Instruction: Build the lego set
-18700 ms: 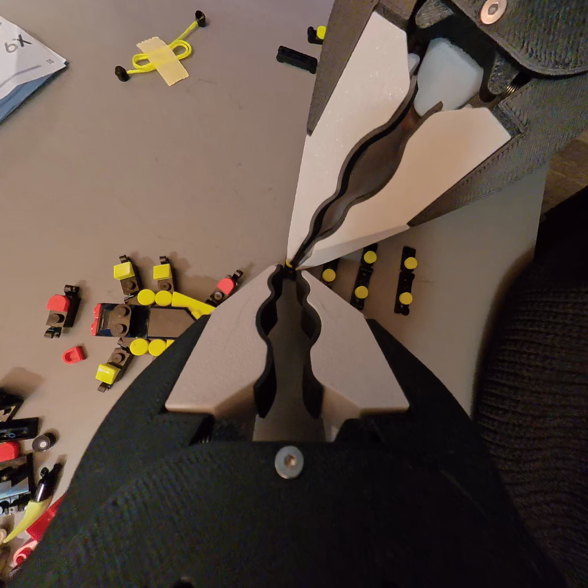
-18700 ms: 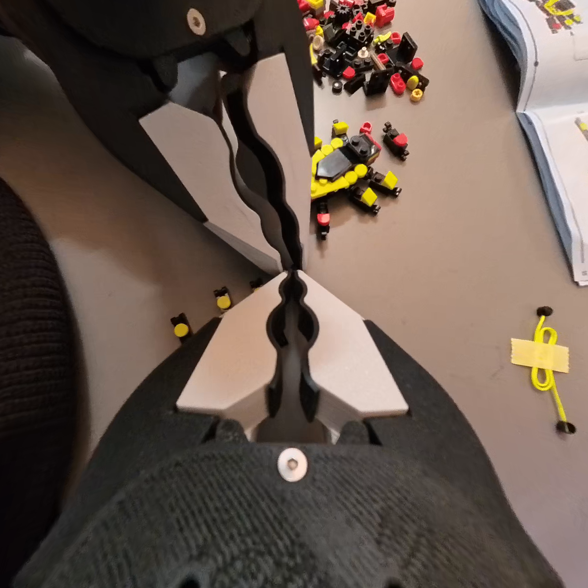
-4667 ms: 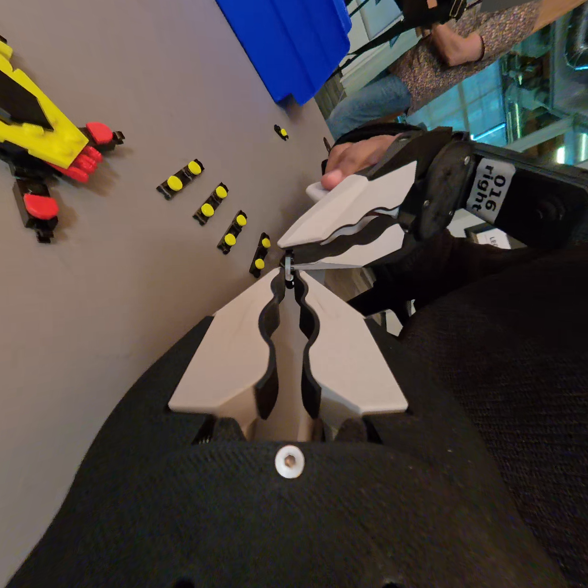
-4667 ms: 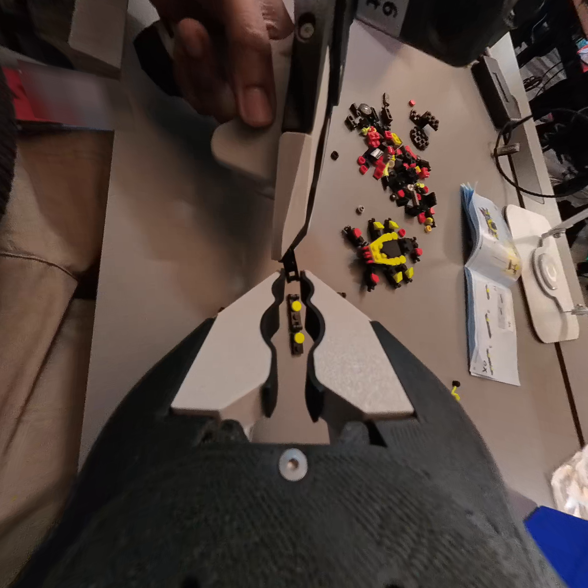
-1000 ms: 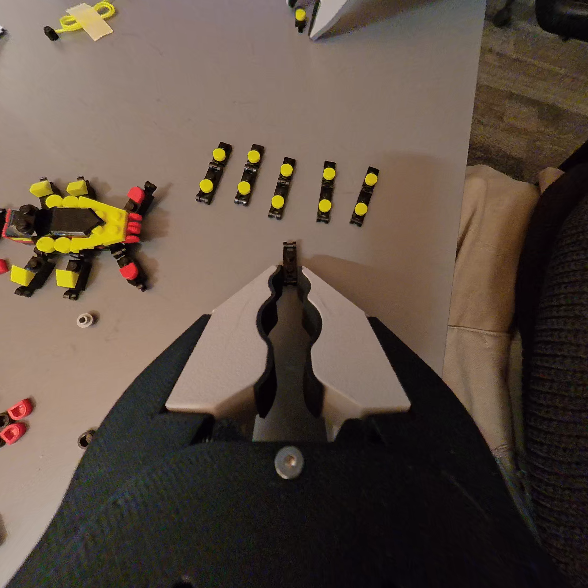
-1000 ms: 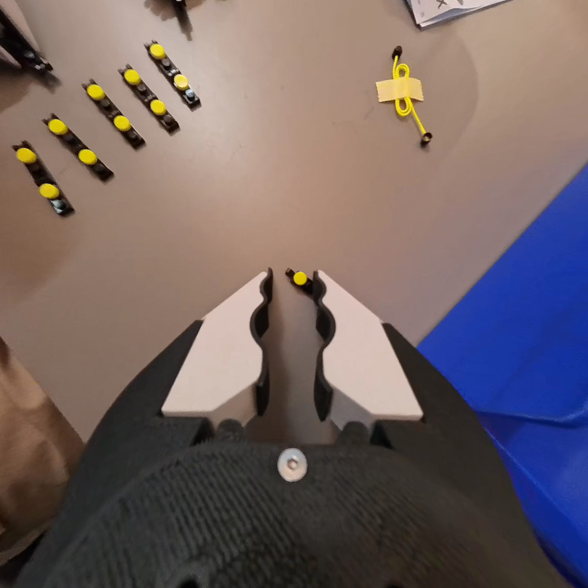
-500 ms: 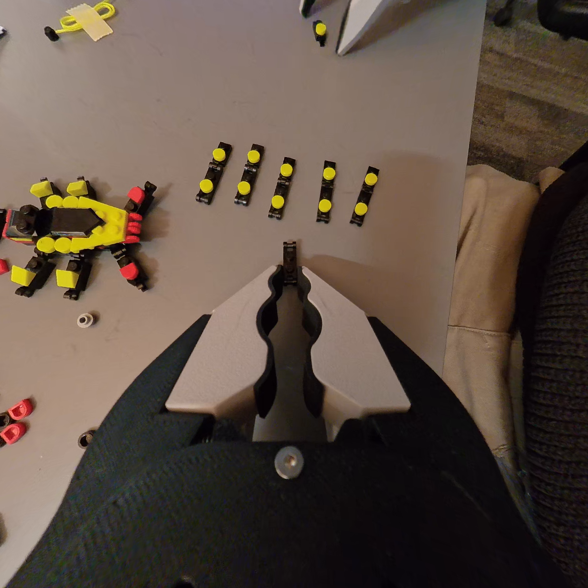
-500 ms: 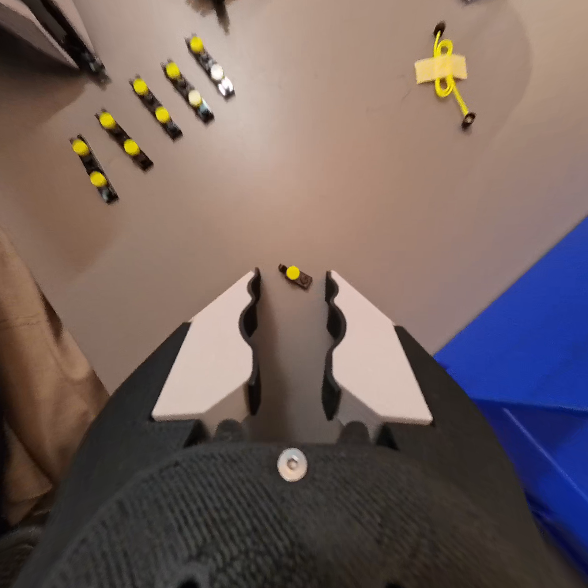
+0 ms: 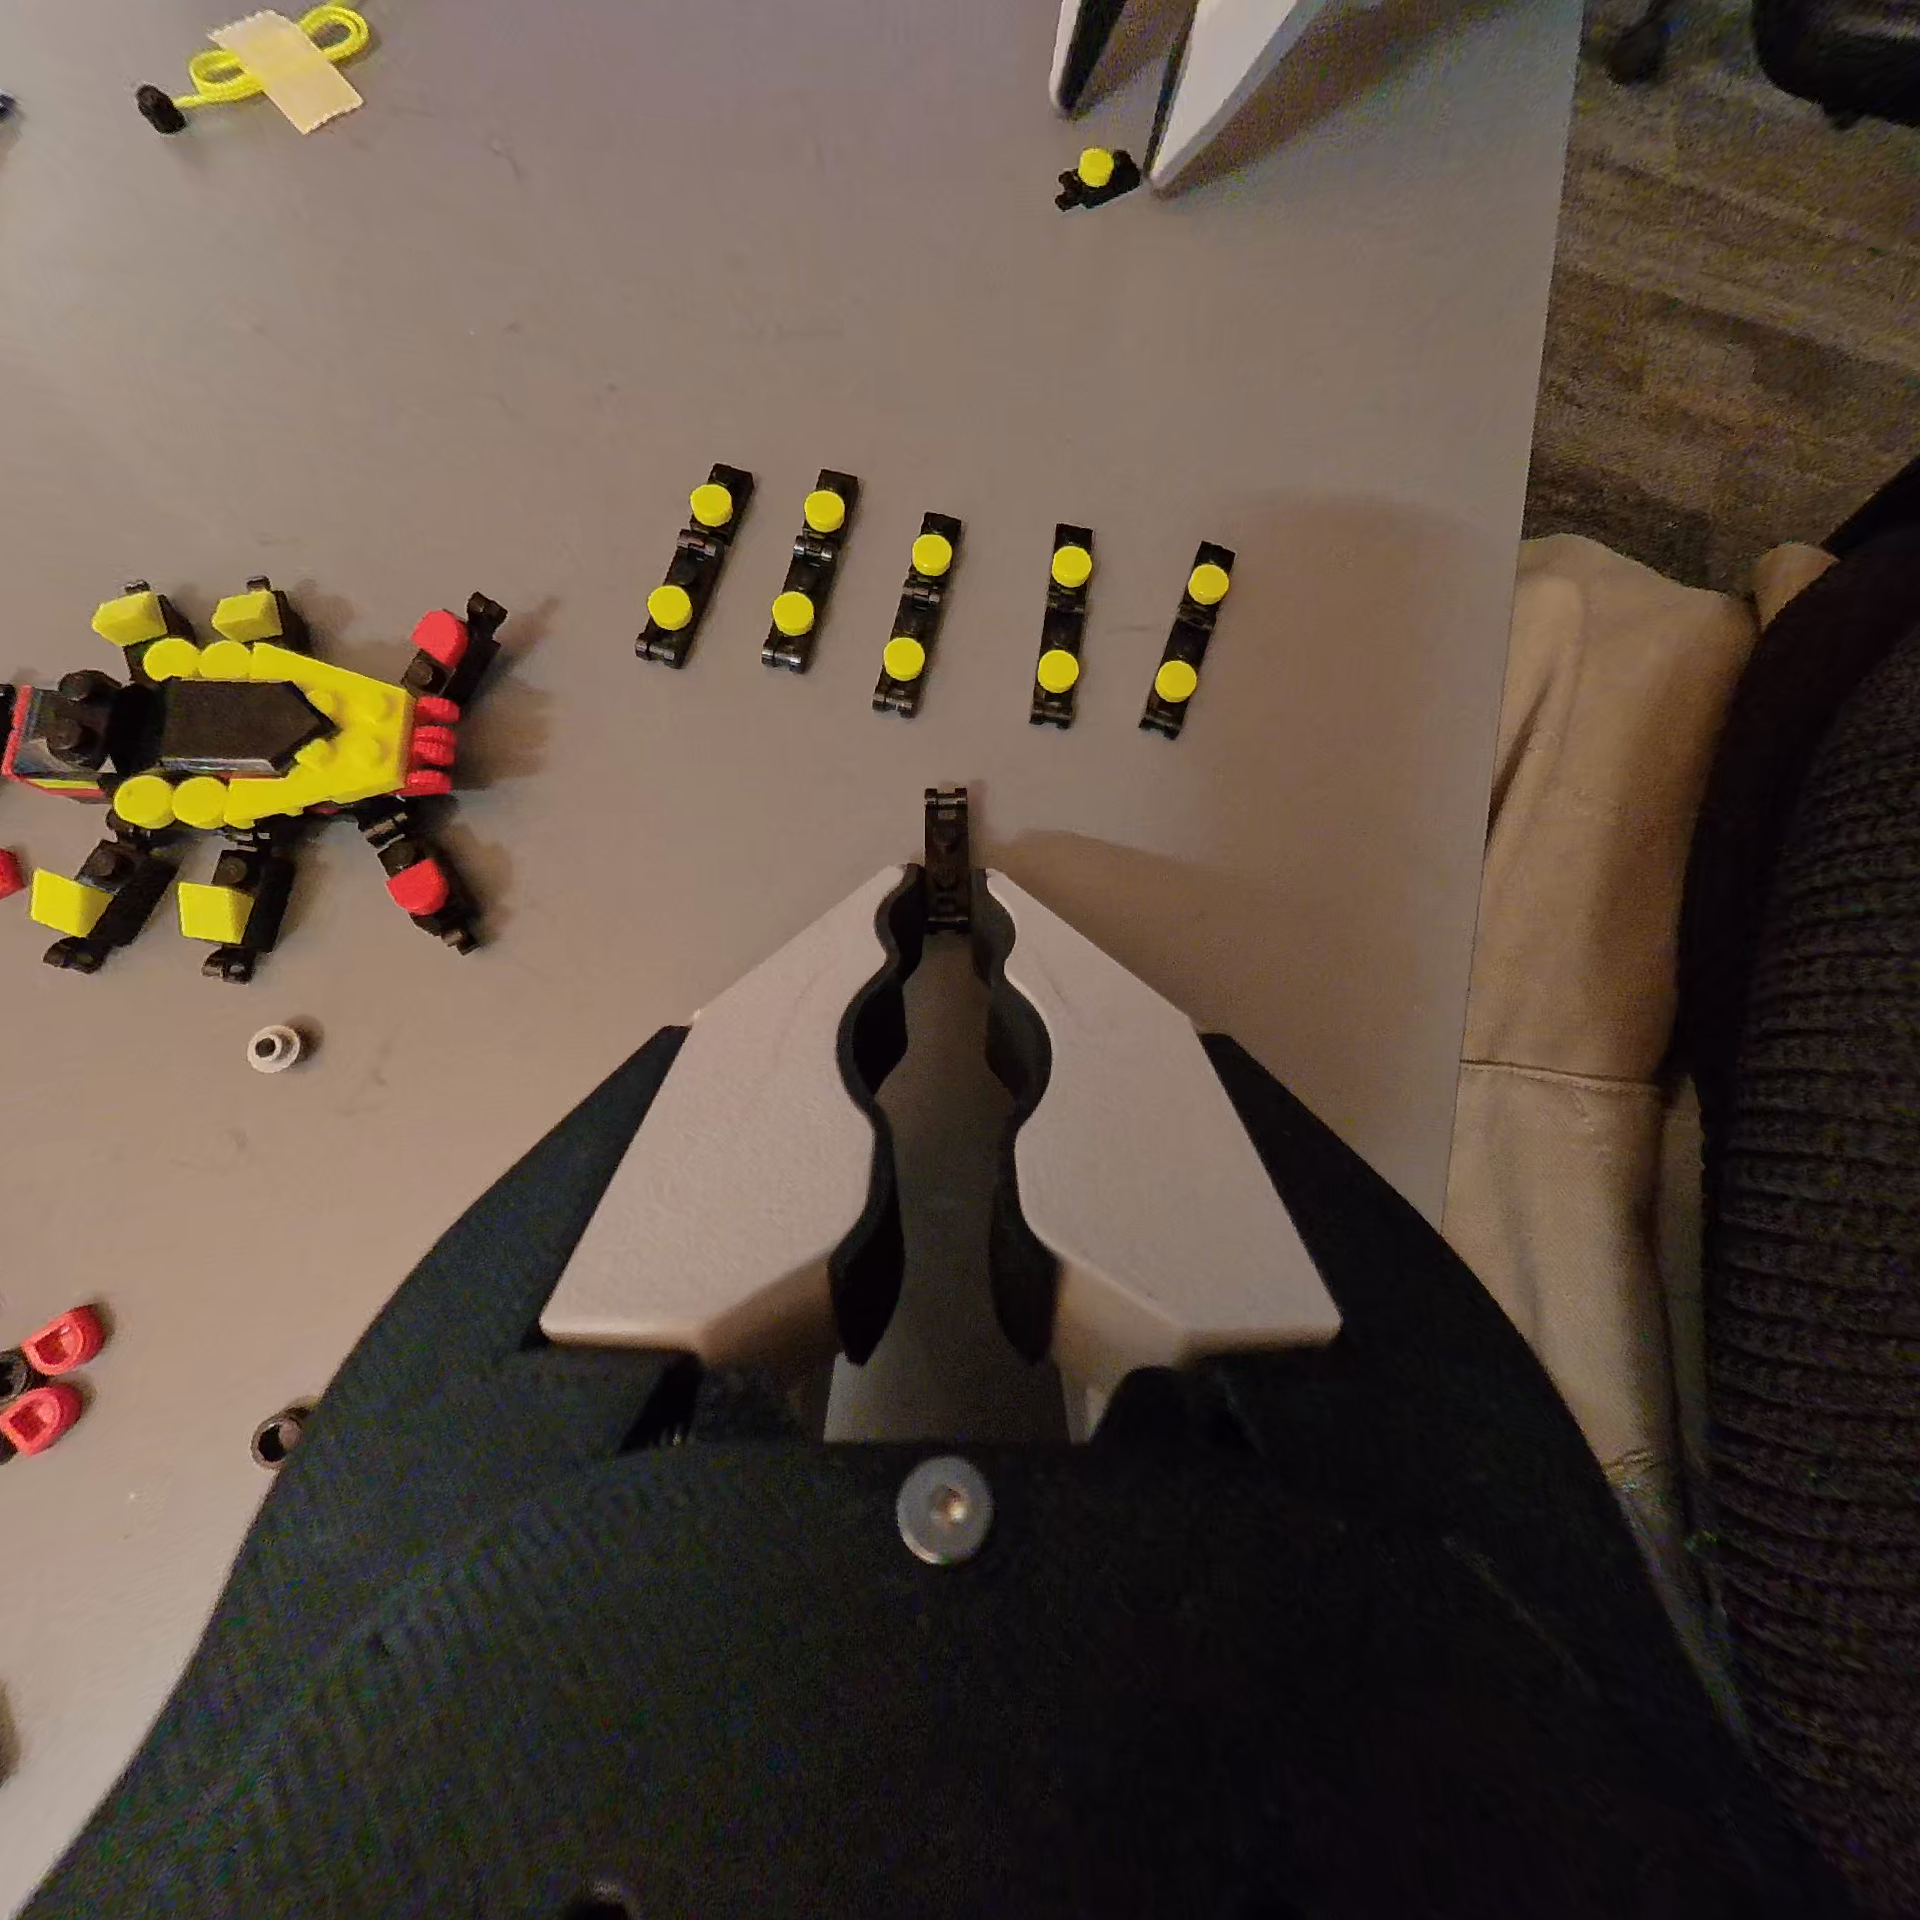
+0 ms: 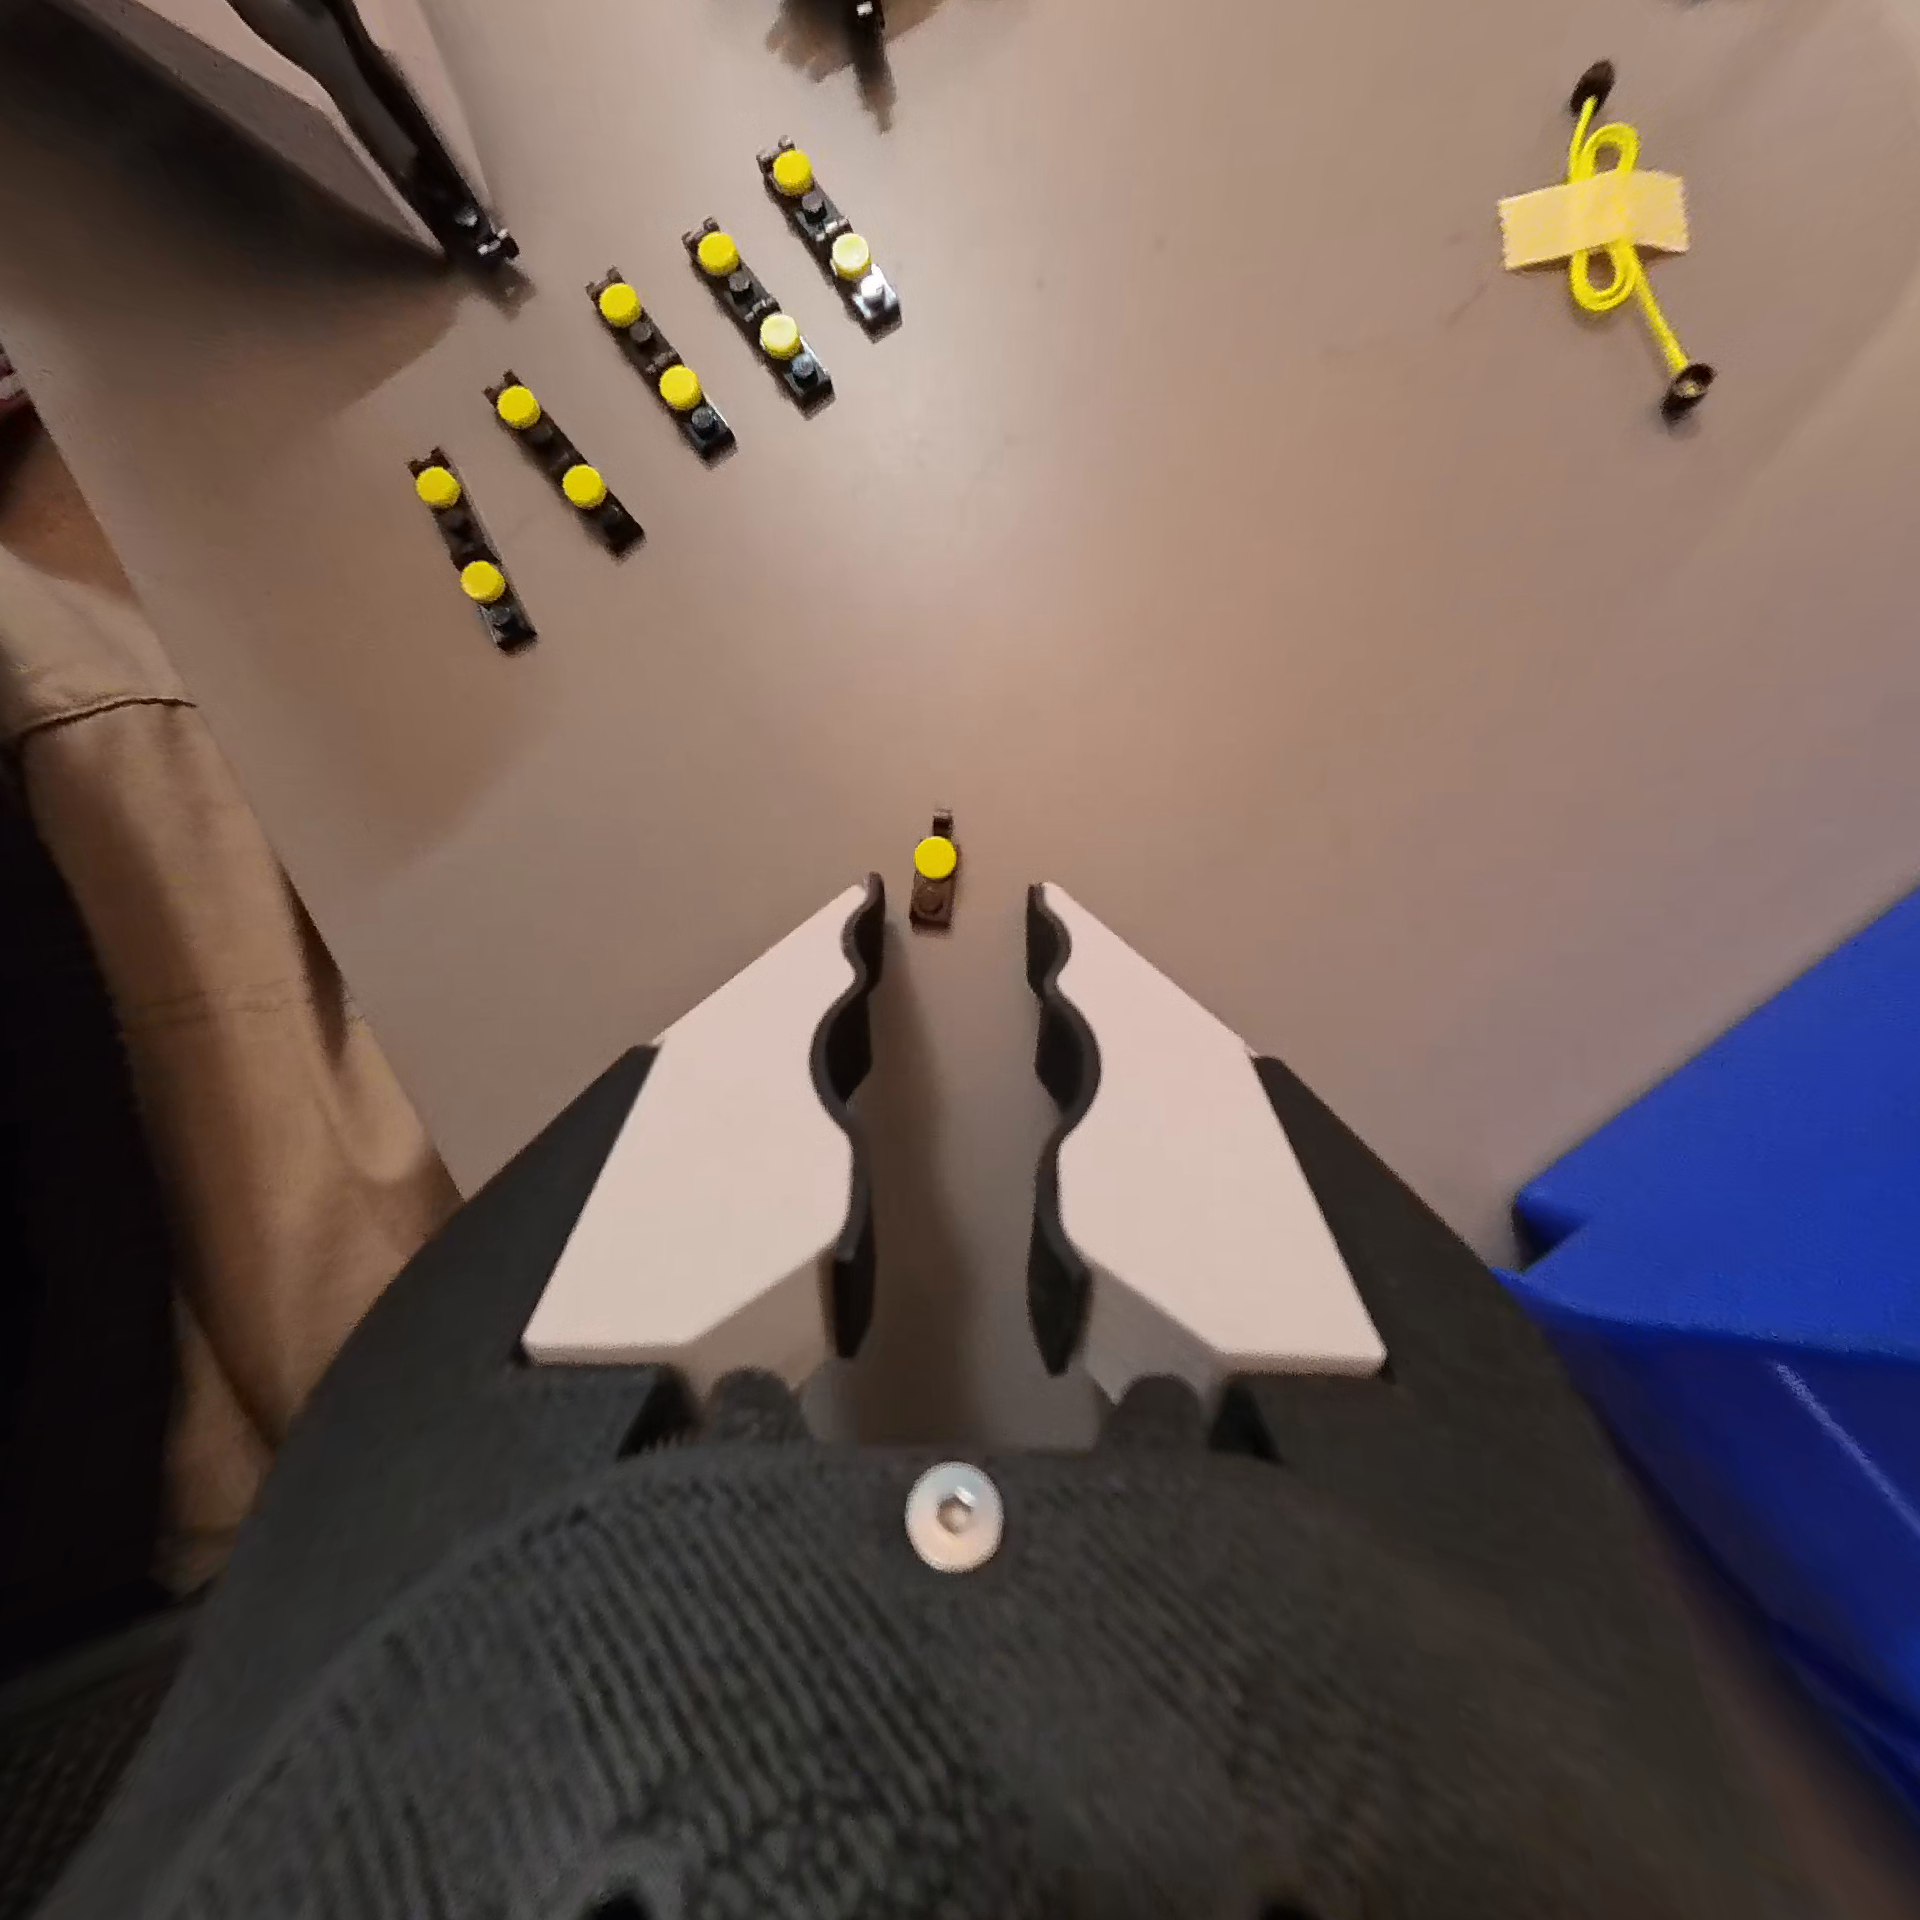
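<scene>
Since half a second ago the right gripper point(image 10: 954, 902) has spread wider, jaws parted behind the yellow-studded piece point(image 10: 934, 871) beyond the five-strip row point(image 9: 921, 613), while the left gripper point(image 9: 948, 891) pinches a black clip plate point(image 9: 945, 854), presumably for joining.

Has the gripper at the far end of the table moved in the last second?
Yes. In the left wrist view the right gripper has slid rightward along the grey table's far edge, and opened; the row of five black strips with yellow studs stayed put.

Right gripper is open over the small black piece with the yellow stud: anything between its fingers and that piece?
Nothing visible. The small black piece lies alone on the table, just ahead of the open right gripper; the blue bin sits off to the side.
</scene>
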`<state>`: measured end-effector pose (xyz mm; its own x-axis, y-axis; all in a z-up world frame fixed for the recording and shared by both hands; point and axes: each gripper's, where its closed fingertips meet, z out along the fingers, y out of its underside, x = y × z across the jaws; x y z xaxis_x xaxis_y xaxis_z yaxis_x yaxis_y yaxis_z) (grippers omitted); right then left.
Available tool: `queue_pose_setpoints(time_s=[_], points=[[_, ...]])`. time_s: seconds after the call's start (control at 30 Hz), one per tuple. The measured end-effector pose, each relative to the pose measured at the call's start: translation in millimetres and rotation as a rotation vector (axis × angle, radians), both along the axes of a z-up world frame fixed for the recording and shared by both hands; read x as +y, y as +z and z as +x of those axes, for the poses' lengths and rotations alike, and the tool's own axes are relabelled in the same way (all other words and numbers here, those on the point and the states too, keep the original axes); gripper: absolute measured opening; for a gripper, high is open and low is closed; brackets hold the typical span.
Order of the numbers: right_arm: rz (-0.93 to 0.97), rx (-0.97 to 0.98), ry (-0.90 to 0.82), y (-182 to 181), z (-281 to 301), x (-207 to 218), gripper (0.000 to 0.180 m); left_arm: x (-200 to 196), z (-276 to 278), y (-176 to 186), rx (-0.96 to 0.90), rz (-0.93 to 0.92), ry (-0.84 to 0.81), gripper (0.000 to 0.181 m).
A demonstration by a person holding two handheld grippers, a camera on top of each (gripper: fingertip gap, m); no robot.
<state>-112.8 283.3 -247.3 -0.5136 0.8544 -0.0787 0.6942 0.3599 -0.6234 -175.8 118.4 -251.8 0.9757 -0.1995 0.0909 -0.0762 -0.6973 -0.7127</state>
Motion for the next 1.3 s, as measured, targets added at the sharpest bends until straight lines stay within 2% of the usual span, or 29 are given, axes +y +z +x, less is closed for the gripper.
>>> queue_pose_setpoints(time_s=[0.23,0.33,0.53,0.67,0.9,1.07,1.3], points=[[0.051,0.015,0.024,-3.5,-4.9,-8.8,0.006,-0.2,0.1,0.0,-0.004,-0.001,-0.001,0.007],[0.024,0.034,0.071,0.7,-10.0,-28.3,0.006,-2.9,4.1,0.2,-0.031,-0.007,-0.026,0.006],[-0.052,0.122,0.277,28.6,-22.2,-109.1,0.006,-20.7,14.7,-0.3,0.002,-0.052,-0.146,0.007],[-0.017,0.101,0.4,23.1,-25.8,-155.2,0.006,-25.7,9.5,0.2,0.041,-0.058,-0.145,0.012],[0.065,0.05,0.418,7.4,-36.7,-167.3,0.006,-20.7,15.8,-0.1,0.036,-0.006,-0.161,0.014],[0.13,0.019,0.41,0.1,-41.7,-164.8,0.006,-19.7,16.6,-0.1,0.024,-0.002,-0.158,0.007],[0.17,-0.01,0.445,-3.7,-41.0,-168.4,0.006,-19.7,16.5,0.1,0.007,-0.008,-0.159,0.007]])
